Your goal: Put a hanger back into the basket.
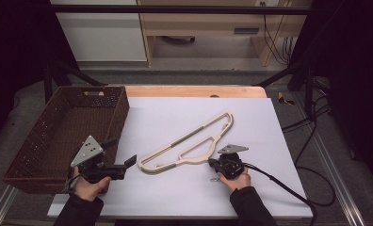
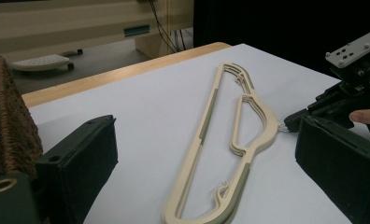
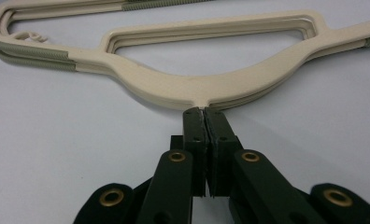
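Right tongs (image 3: 203,116) are clamped on the hanger (image 1: 190,141) at its neck, where the metal hook starts. Hanger lies flat on the sheet, just ahead of my left tongs (image 1: 120,153), which are apart. I judge the next move: lift toward the basket (image 1: 43,141) behind them.

Hangers (image 1: 189,143): cream, stacked flat on the white sheet; edge-on they read as two or three, exact count unclear.
Baskets (image 1: 31,162): 1, brown woven, at table's left.
Grippers: 2, left gripper (image 1: 128,162) and right gripper (image 1: 212,162).
White sheets (image 1: 269,141): 1.
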A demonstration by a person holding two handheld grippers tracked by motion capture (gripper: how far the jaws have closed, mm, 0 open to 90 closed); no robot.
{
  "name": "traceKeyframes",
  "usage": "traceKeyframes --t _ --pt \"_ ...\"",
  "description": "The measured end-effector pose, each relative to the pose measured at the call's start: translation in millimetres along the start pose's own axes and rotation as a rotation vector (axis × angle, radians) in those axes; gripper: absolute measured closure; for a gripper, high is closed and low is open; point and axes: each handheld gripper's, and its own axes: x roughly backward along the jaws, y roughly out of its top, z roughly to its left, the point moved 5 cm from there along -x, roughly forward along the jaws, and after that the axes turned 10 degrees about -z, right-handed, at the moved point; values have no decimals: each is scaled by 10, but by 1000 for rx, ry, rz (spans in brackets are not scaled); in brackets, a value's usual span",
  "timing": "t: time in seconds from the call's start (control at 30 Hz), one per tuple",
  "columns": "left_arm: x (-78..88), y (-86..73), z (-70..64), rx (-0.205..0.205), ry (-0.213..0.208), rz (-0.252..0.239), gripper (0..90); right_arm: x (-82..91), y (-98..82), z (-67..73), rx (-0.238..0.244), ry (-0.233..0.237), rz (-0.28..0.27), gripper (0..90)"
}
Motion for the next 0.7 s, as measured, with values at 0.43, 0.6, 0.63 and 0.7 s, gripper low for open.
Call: traceKeyframes --t 0.43,0.6,0.63,0.7 --pt "-305 -63 -331 -48 -63 70 72 88 104 -8 -39 5 -33 888" --pt "-555 -145 -532 -87 -113 133 76 125 141 -31 -24 16 -26 889" --pt "-606 -163 -567 -99 -122 148 76 130 148 -35 -21 16 -29 889" --pt "-717 -197 -634 -109 -139 169 77 146 159 -37 -20 11 -24 889"
